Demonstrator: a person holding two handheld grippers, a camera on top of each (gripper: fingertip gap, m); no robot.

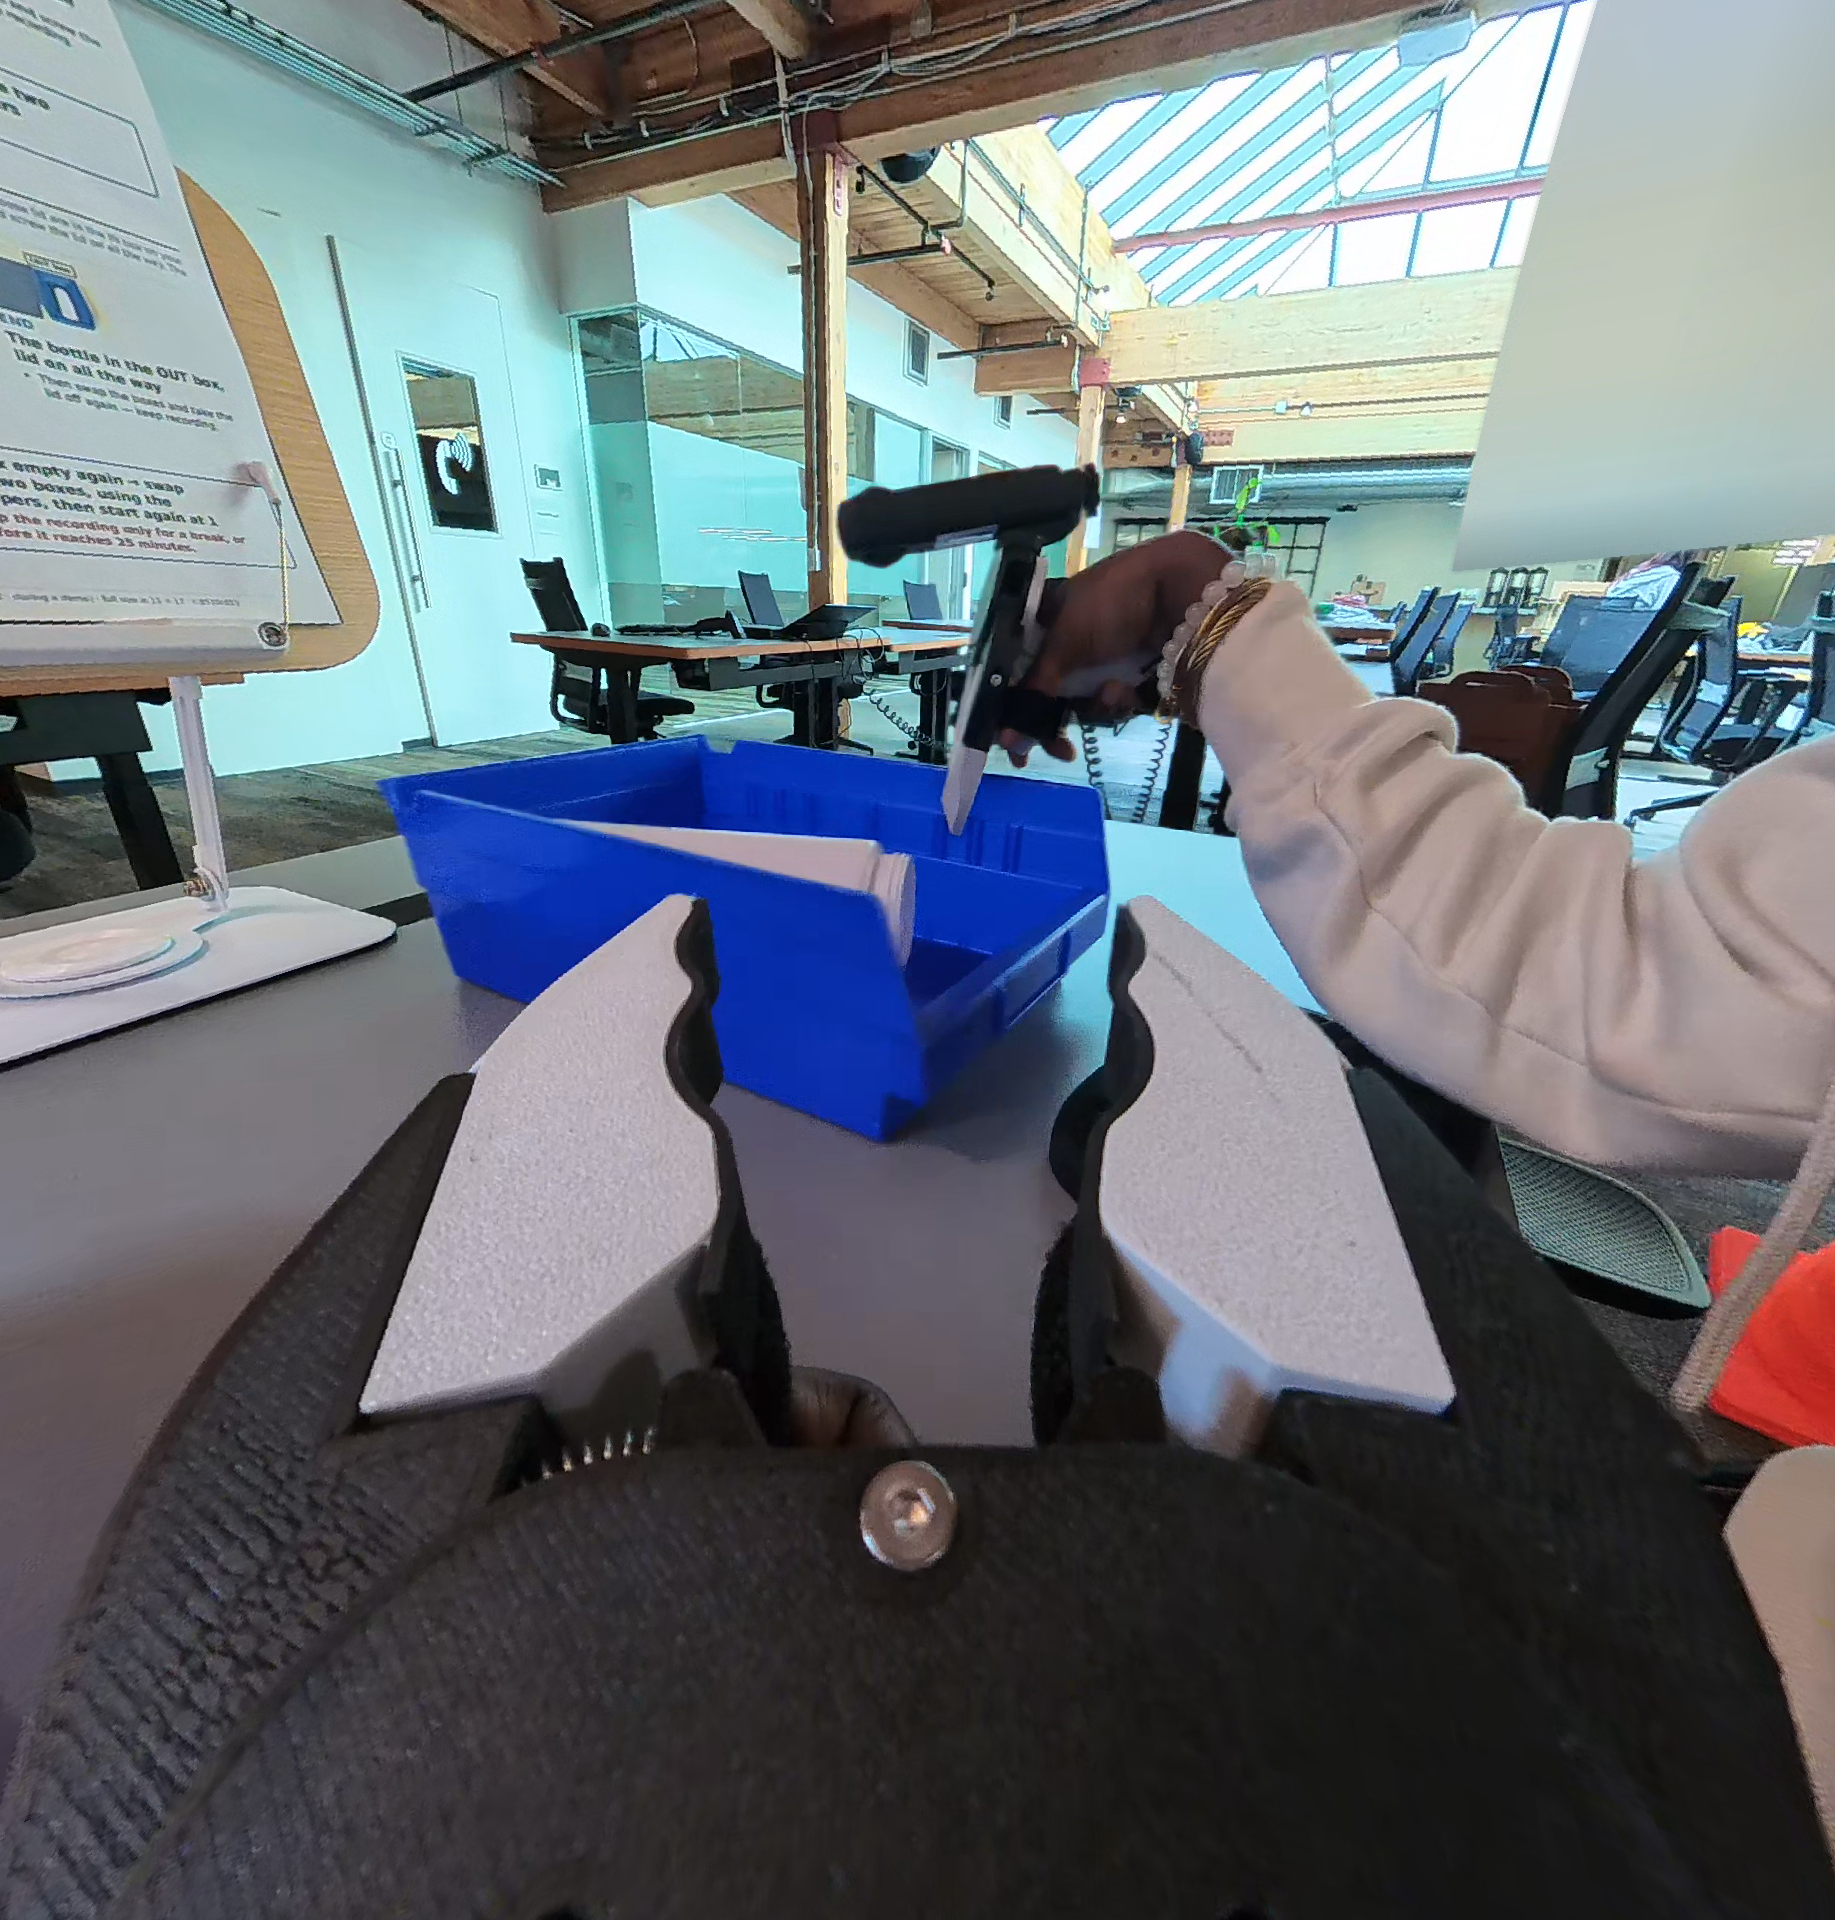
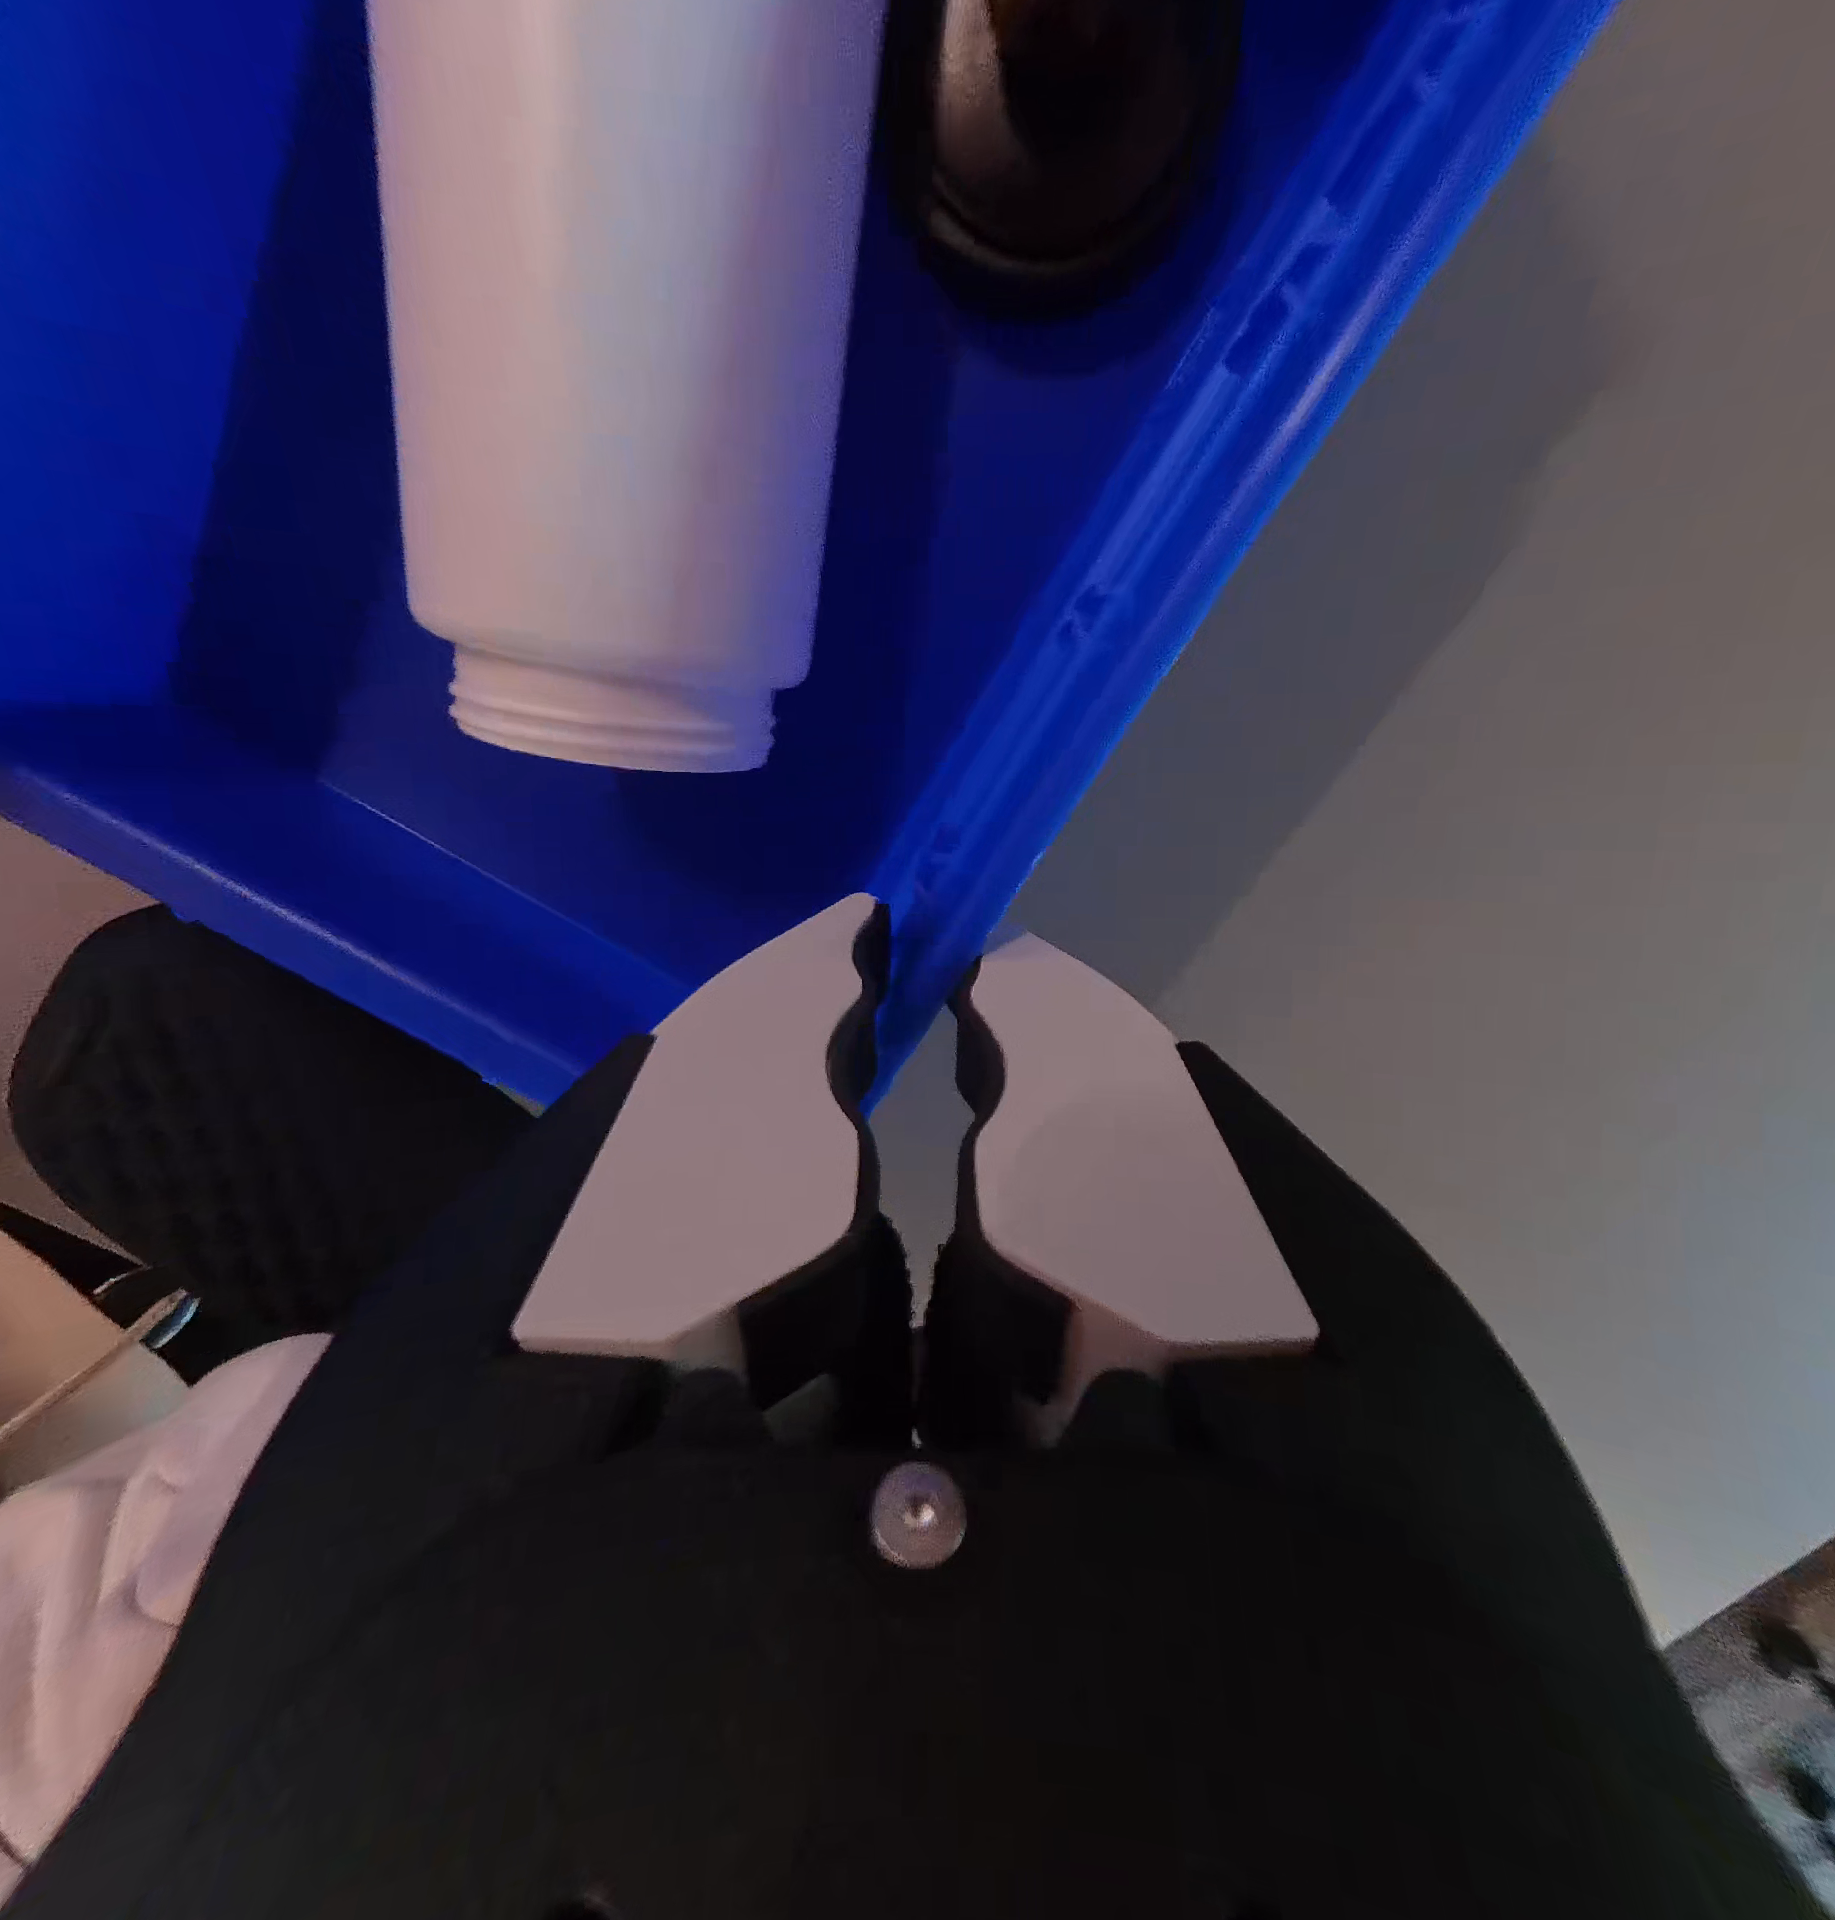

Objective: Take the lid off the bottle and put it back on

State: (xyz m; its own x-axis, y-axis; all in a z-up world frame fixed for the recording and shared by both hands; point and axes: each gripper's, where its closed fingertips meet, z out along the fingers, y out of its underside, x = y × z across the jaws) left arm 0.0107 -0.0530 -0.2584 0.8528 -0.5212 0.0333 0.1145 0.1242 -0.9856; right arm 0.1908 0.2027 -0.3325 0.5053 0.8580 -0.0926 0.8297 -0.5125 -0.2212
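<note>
A white bottle (image 1: 767,847) lies on its side in a blue bin (image 1: 601,914) on the grey table. Its threaded neck (image 2: 612,717) is bare, with no lid on it. A dark round object (image 2: 1048,156), possibly the lid, lies in the bin beside the bottle. My left gripper (image 1: 911,914) is open and empty, just in front of the bin. My right gripper (image 2: 923,935) points down at the bin's side wall (image 2: 1152,623), with its fingers closed on either side of the wall's rim. It also shows in the left wrist view (image 1: 960,805), held by a hand.
An instruction sheet on a white stand (image 1: 113,364) is at the left, its base (image 1: 144,956) on the table (image 1: 217,1195). The person's sleeved arm (image 1: 1464,935) reaches in from the right. An orange object (image 1: 1796,1340) sits at the right edge. The left gripper's tips are roughly 35 cm from the right gripper's.
</note>
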